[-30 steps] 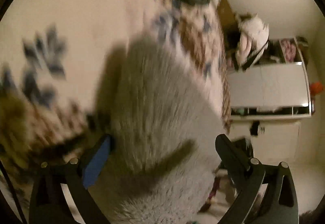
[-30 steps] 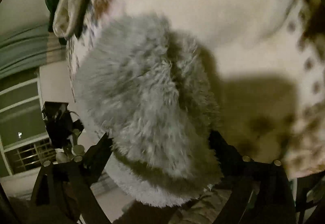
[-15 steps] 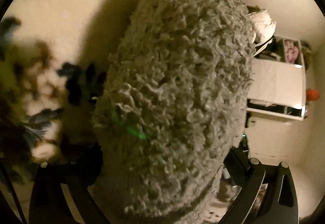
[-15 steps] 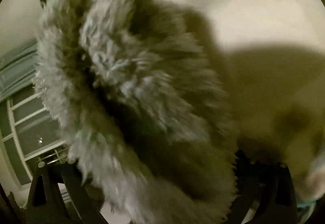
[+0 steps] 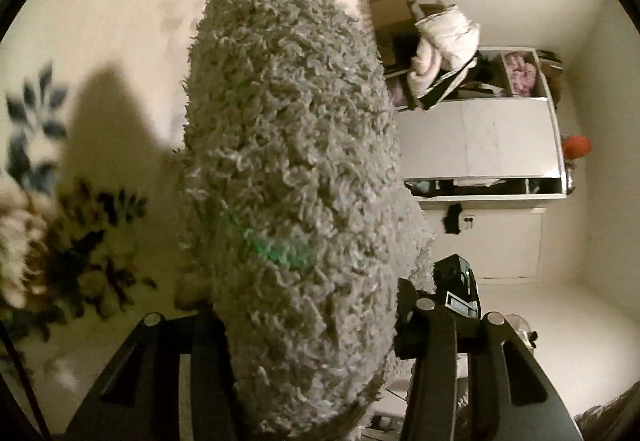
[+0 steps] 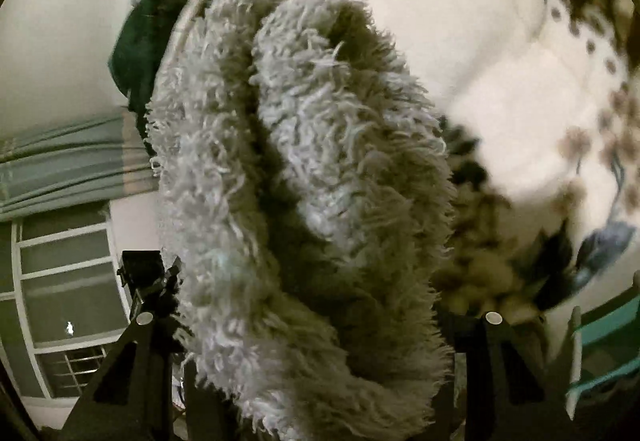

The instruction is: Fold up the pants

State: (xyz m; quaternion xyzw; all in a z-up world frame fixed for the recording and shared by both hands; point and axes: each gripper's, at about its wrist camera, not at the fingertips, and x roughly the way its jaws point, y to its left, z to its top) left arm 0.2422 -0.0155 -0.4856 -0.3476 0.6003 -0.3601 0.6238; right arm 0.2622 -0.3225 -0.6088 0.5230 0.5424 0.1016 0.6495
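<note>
The fluffy grey pants (image 5: pixel 292 181) bunch so thick between my fingers that I cannot see my own fingertips or where the pads meet the pile, on either side. The flowered bedspread (image 5: pixel 60 241) smears into blur towards its edges. In my right view the pants (image 6: pixel 304 201) run off the lower picture edge.

A floral bedspread (image 5: pixel 80 169), a white shelf unit (image 5: pixel 480 145), grey curtains (image 6: pixel 60 169).

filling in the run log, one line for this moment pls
step: grasp for fold | left gripper: closing on fuzzy grey pants | right gripper: closing on pants | under: floral bedspread
</note>
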